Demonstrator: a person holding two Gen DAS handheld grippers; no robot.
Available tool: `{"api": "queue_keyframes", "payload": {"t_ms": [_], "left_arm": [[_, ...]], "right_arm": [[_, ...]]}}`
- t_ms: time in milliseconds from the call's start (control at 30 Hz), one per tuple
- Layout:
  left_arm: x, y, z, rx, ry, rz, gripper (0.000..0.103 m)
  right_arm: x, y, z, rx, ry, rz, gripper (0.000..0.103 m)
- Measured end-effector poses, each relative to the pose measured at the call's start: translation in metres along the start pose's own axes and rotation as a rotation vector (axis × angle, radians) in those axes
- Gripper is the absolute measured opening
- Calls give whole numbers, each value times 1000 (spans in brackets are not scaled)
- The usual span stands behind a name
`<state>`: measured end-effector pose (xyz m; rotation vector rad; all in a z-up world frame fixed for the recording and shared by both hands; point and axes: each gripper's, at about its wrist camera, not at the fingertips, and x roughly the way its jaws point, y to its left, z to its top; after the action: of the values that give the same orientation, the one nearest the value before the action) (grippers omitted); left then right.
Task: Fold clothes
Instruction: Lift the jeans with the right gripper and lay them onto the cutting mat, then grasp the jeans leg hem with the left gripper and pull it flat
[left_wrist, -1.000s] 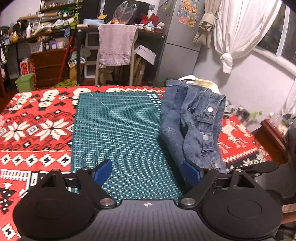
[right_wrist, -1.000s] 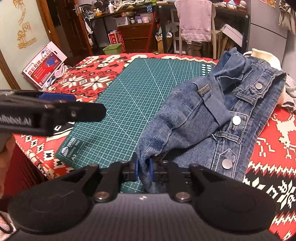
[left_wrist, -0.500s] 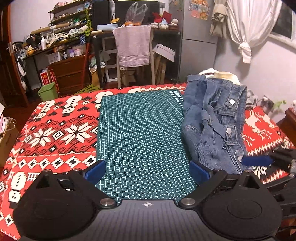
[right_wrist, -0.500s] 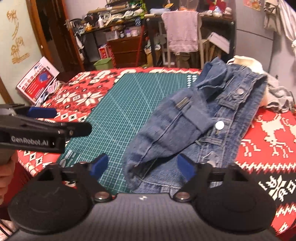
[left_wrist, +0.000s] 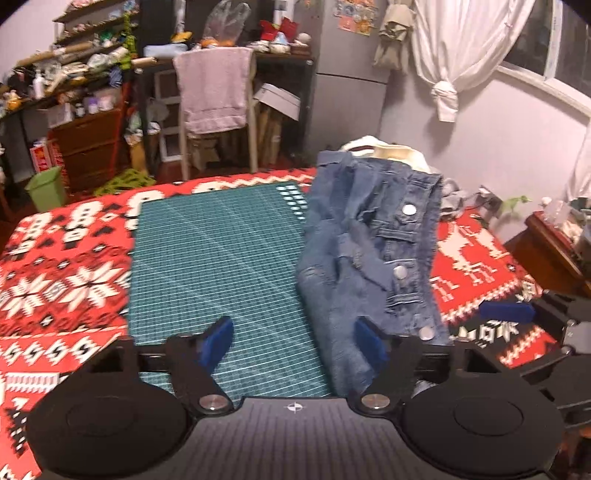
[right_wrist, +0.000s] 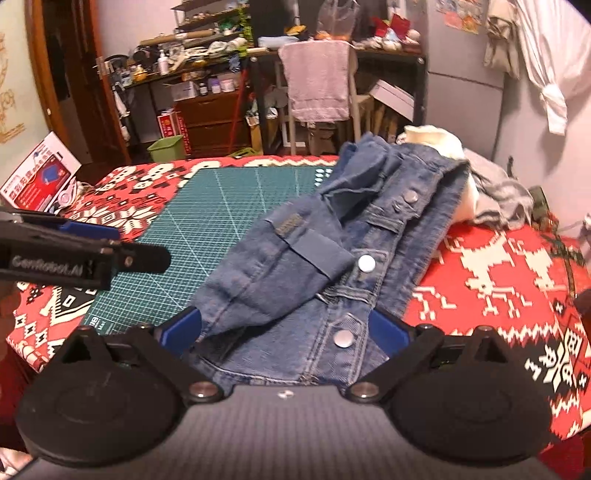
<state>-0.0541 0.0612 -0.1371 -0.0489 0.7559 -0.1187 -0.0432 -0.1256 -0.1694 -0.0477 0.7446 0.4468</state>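
Right now both grippers stand with their jaws spread wide and nothing held between them. The denim jacket (right_wrist: 325, 258) lies bunched along the right edge of the green cutting mat (left_wrist: 218, 258), partly on the mat and partly on the red patterned tablecloth (left_wrist: 59, 273) that the mat covers. One sleeve is folded across the jacket's front, its cuff lying near the mat's front right corner, and the metal snap buttons down the placket face up.

The left gripper (left_wrist: 293, 341) hangs over the front edge of the mat, its blue-padded fingers apart; its right finger (left_wrist: 369, 341) is over the near end of the jacket, and whether it touches the cloth cannot be told. The right gripper (right_wrist: 286, 328) is at the jacket's near hem, one blue pad on either side of the folded sleeve and the buttoned front, the denim lying in the gap between them without being pinched.

Beyond the jacket, at the mat's far right corner, a cream-coloured garment (right_wrist: 439, 142) and a grey garment (right_wrist: 506, 203) lie in a heap. Past the mat's far edge a chair (left_wrist: 218, 96) draped with a pink towel stands before cluttered shelves.
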Motion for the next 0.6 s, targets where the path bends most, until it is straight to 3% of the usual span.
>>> {"api": "queue_keyframes", "payload": {"t_ms": [100,333,600], "left_arm": [[11,-6,8,6,-3,-44,46],[42,-23,30,54,13,-112,34],[91,-28,43,47,129,-136,22]], "right_arm": [[-1,-8,-2,25,4,-12,98],[0,-23,-8,66,19,-29,98],[2,-36,-12,116,38,-53,98]]}}
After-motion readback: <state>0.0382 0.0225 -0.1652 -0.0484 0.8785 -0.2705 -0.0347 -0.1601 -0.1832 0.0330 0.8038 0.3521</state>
